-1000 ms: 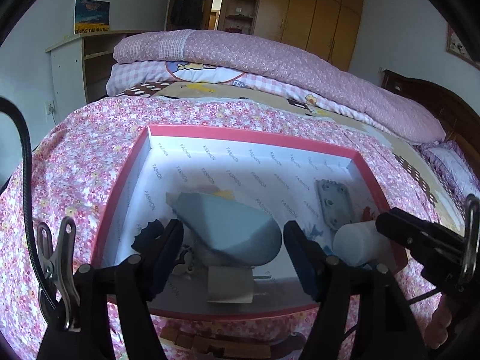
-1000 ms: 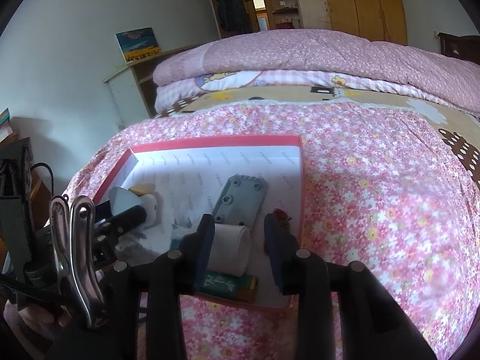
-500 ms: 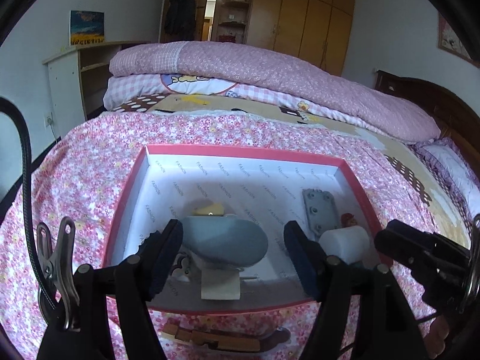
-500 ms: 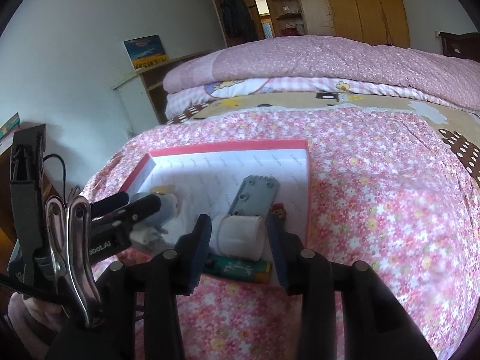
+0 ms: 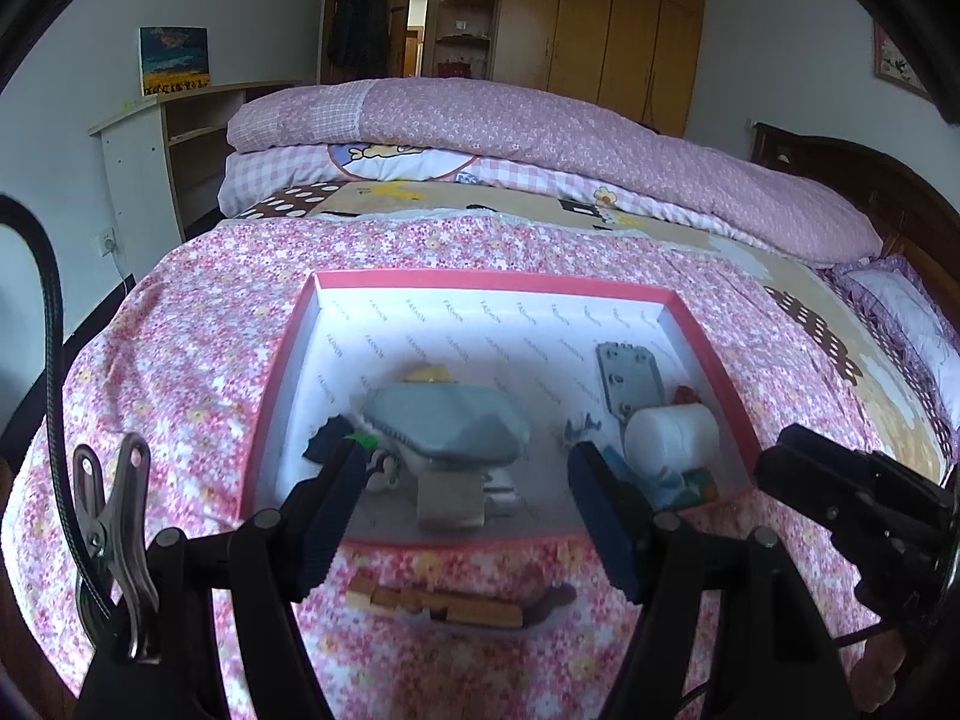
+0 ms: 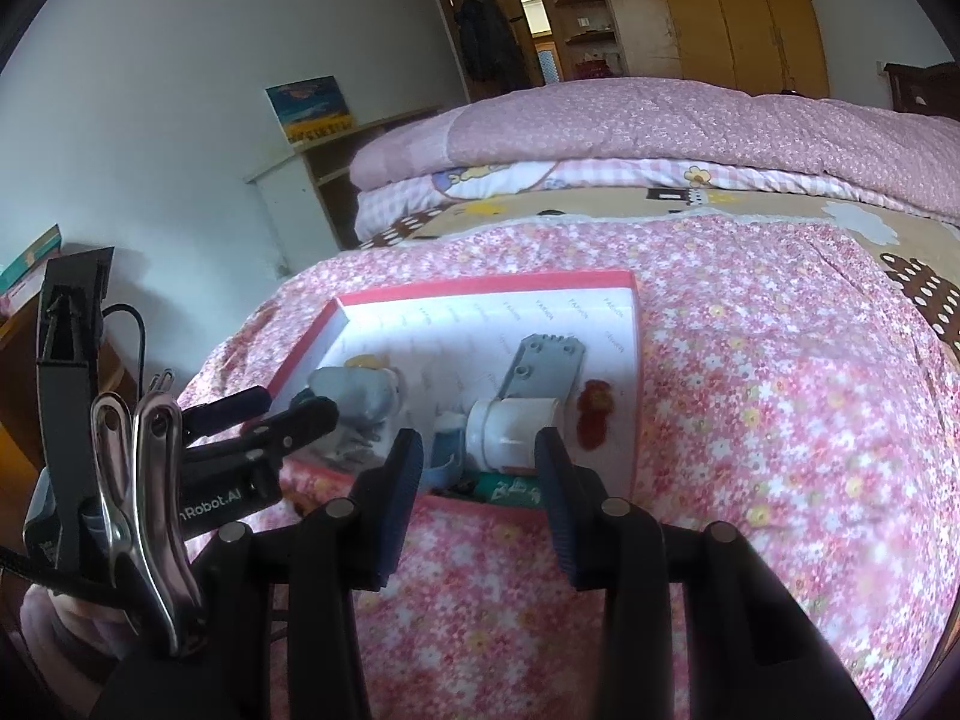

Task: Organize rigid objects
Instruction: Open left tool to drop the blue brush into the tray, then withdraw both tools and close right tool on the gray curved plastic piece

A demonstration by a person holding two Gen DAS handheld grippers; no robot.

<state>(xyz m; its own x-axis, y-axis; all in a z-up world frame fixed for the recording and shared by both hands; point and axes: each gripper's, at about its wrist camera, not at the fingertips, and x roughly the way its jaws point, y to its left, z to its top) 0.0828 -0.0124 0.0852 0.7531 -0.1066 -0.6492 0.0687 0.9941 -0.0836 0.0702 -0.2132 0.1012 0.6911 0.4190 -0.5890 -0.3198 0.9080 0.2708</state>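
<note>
Both my tongs hang released and empty over the near edge of the pink-rimmed box (image 5: pixel 282 360) on the bed. Ahead of my left tongs (image 5: pixel 468 516) lies the grey-blue piece (image 5: pixel 444 420); ahead of my right tongs (image 6: pixel 477 495) the white cylinder (image 6: pixel 510 423). I judge both stowed. Next, the wooden piece (image 5: pixel 438 600) beneath my left tongs, outside the box, needs collecting.

The white lining of the pink-rimmed box (image 5: pixel 336 336) carried the repeated word "FASHION" in small grey print. The left claw's black body (image 6: pixel 228 495) bore white lettering, readable in part as "nRobot.AI".
</note>
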